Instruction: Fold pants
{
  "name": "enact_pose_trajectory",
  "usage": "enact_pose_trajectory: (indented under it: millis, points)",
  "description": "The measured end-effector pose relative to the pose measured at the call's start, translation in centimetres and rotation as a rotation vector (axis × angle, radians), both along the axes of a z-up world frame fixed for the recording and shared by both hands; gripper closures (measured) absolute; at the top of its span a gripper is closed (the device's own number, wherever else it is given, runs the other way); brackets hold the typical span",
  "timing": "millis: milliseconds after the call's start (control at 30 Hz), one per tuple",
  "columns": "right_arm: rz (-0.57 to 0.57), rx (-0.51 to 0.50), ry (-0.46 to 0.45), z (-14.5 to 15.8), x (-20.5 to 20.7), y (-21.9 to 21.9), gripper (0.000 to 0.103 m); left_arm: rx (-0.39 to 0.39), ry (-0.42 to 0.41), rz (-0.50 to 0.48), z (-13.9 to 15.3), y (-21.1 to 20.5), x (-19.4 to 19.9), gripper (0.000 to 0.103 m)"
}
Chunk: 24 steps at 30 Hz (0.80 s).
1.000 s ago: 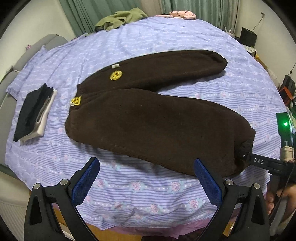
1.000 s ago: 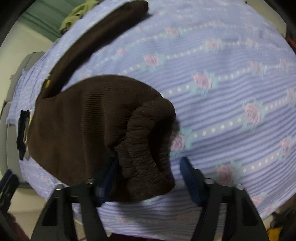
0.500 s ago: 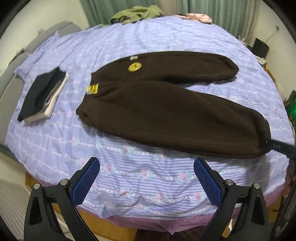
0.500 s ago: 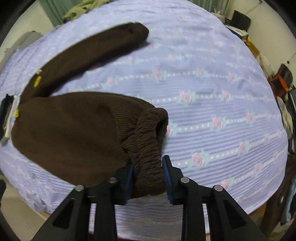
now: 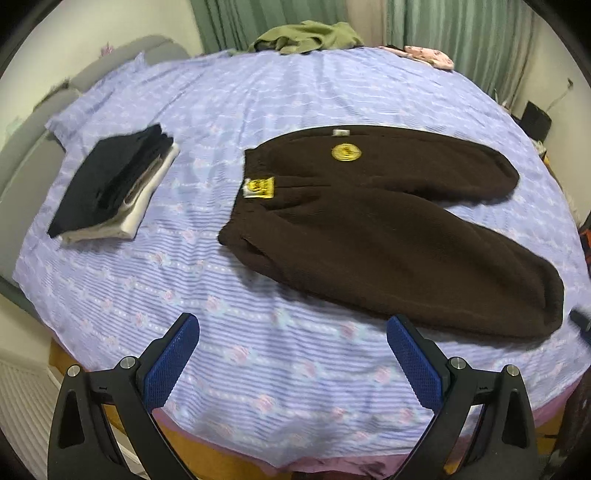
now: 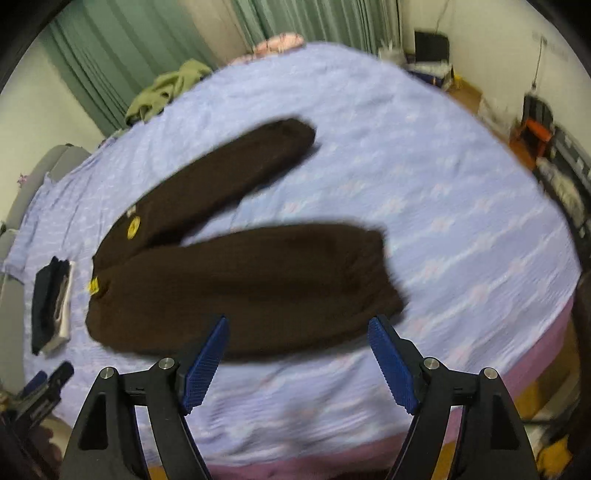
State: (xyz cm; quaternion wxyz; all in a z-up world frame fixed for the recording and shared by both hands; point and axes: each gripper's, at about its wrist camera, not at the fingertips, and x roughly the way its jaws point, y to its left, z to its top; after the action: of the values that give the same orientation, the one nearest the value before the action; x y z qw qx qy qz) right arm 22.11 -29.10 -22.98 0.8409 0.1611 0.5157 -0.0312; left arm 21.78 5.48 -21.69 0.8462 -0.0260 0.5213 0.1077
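Brown pants (image 5: 388,236) lie flat, legs splayed

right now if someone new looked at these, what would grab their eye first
The brown pants lie spread on the lilac flowered bedsheet, legs splayed apart, with a round yellow patch near the waistband. A folded dark stack sits beside the waist end. The right gripper, jaws just opened, holds nothing.

The pants (image 5: 388,236) are dark brown with two yellow patches. The bed sheet (image 5: 258,92) is lilac with stripes and pink roses. The folded stack (image 5: 110,184) is black over white. The curtains (image 5: 461,33) are green.
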Motion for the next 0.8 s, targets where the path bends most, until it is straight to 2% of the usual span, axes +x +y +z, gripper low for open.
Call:
enact_pose_trajectory:
  millis: [100,200,300,467,600,700,733,800]
  points:
    - [-0.038,0.026,0.028,-1.9,-0.3,2.1,0.025,-0.077,0.011,0.026,-1.3,2.7,1.6,0.0]
    - [-0.077,-0.013,0.029,-3.0,0.4,3.3,0.025,-0.126,0.008,0.041,-3.1,4.1,3.6,0.0]
    - [-0.118,-0.009,0.037,-4.3,1.0,3.7,0.025,-0.151,0.017,0.045,-4.8,4.3,5.1,0.0]
    - [-0.231,0.067,0.083,-6.9,1.3,3.4,0.025,-0.215,0.06,0.054,-8.2,4.4,7.2,0.0]
    - [-0.227,0.02,0.096,-8.2,2.1,3.9,0.025,-0.248,0.08,0.063,-10.1,4.6,8.6,0.0]
    - [-0.227,-0.021,0.123,-9.5,2.6,3.9,0.025,-0.283,0.128,0.073,-12.1,4.8,9.2,0.007]
    - [-0.222,-0.03,0.123,-9.7,2.7,4.0,0.025,-0.316,0.147,0.08,-12.8,4.9,9.3,0.012]
    - [-0.211,-0.052,0.135,-10.3,3.0,4.2,0.025,-0.391,0.166,0.103,-13.6,5.2,9.3,0.015]
